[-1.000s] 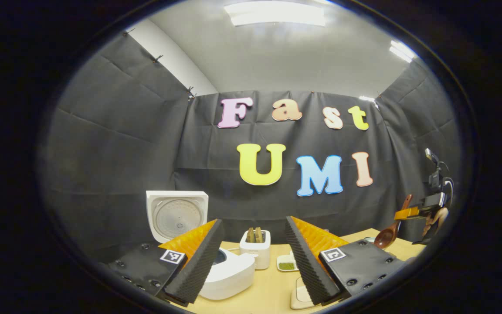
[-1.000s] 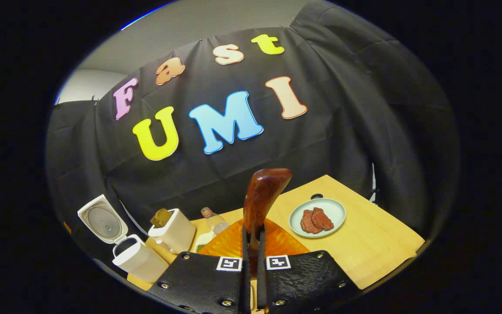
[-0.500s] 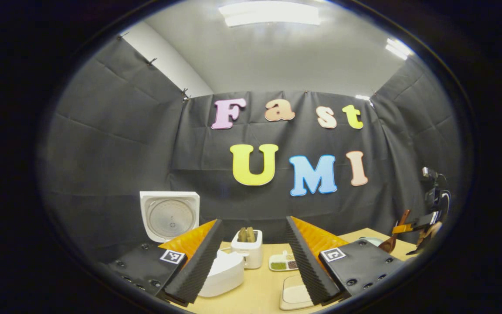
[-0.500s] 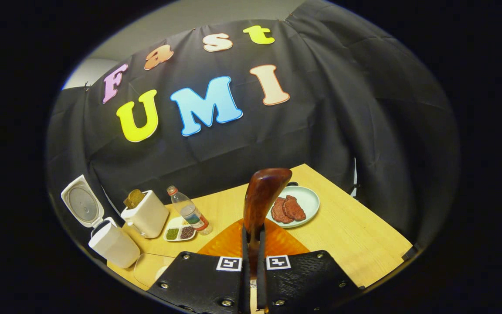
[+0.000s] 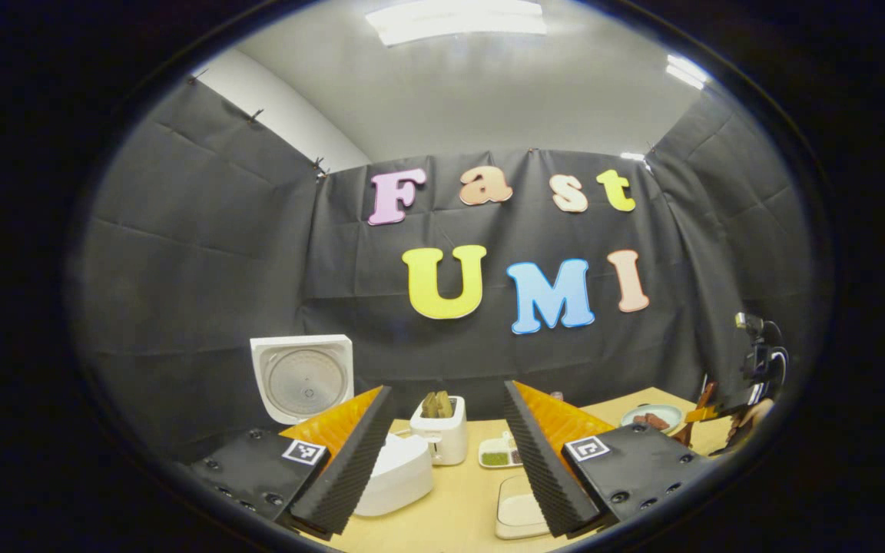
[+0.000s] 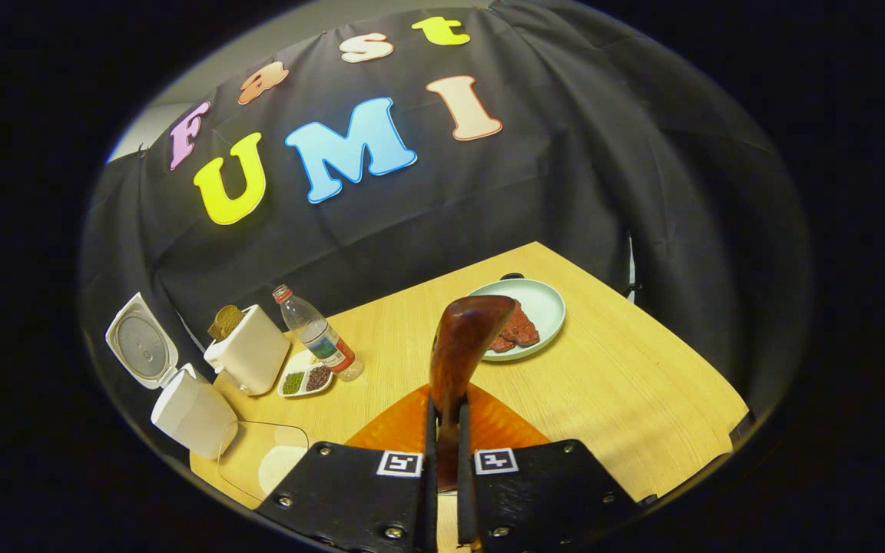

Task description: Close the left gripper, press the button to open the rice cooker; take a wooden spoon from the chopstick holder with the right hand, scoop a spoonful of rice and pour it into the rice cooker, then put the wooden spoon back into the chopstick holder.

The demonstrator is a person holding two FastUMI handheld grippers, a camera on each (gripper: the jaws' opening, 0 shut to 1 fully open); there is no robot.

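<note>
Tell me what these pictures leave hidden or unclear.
- Rice cooker pot: right gripper view shows only the outside; left gripper view, a finger covers it.
- Spoon handle: right gripper view, clamped between the fingers.
- Rice container: right gripper view, partly behind the gripper.
- Right gripper: left gripper view, tiny at the edge.

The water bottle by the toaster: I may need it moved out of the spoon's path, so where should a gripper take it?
Judging by its upright pose, grip the water bottle across its round labelled body, coming level from the open table side; the toaster crowds the other.
</note>
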